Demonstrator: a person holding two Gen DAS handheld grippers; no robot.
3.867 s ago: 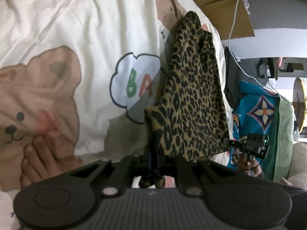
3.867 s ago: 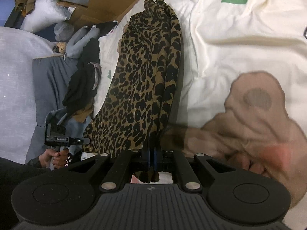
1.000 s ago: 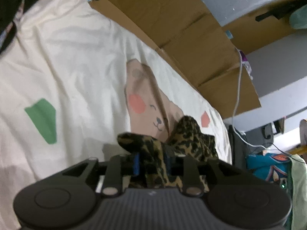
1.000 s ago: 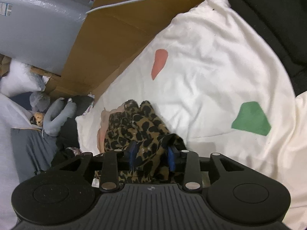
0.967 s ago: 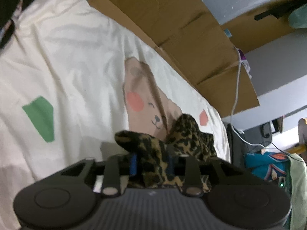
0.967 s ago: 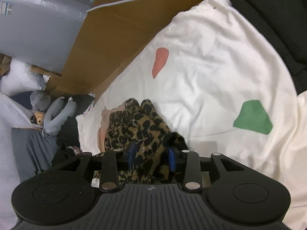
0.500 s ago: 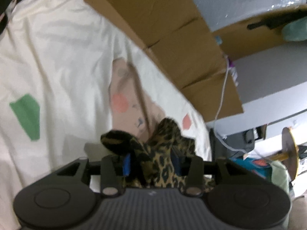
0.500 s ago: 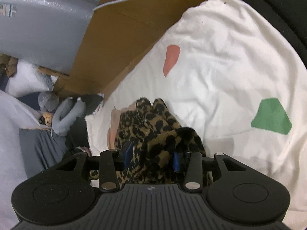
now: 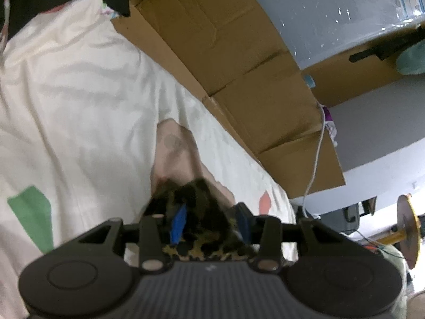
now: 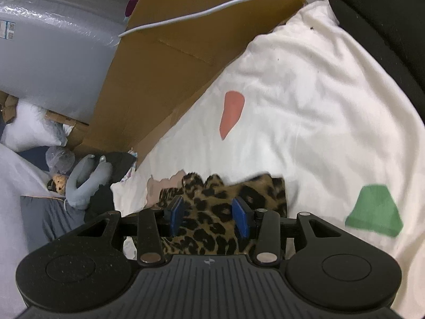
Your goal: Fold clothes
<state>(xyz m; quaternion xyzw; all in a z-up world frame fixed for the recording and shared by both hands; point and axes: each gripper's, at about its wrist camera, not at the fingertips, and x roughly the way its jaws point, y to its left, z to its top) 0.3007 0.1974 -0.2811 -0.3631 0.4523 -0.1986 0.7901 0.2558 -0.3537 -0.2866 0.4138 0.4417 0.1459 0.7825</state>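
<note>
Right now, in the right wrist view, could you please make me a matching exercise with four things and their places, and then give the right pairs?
Things:
1. leopard-print garment
2. green patch
3. white cable
4. grey plush toy

Places:
a. runs across the brown cardboard at the top
b. printed on the cream sheet, at the right
c. lies bunched on the sheet, at the bottom middle
d. off the sheet, at the far left

Pairs: 1-c, 2-b, 3-a, 4-d
</note>
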